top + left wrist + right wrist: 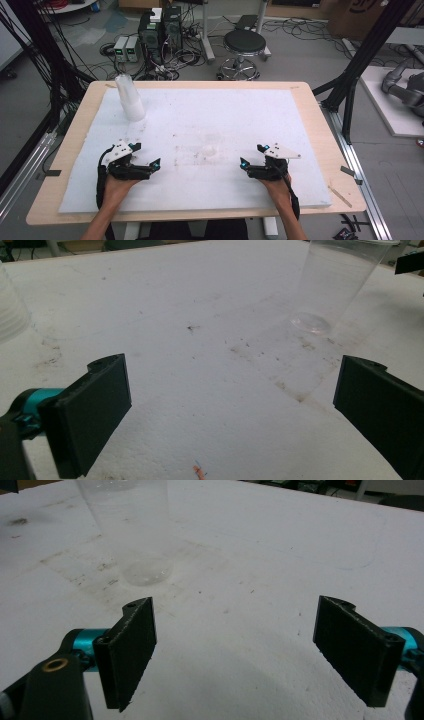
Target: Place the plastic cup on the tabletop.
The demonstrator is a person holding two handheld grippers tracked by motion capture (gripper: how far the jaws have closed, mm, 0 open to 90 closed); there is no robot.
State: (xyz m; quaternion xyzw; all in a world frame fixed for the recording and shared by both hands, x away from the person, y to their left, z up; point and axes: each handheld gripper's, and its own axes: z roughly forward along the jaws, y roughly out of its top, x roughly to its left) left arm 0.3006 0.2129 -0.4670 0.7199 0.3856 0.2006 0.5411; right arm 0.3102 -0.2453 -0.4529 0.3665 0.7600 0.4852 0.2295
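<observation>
Clear plastic cup upright, mid-table

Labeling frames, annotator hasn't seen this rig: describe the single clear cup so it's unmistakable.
Start at the white foam pad covering the table. Near its middle, between the two grippers, a lone clear plastic cup stands upright, nearly invisible from above. Unlike the whitish stack of nested cups at the pad's far left corner, it is single and see-through.

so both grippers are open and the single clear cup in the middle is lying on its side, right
Not quite. The clear cup stands upright on the white pad, as the left gripper view shows. Both the left gripper and the right gripper are open, holding nothing.
</observation>
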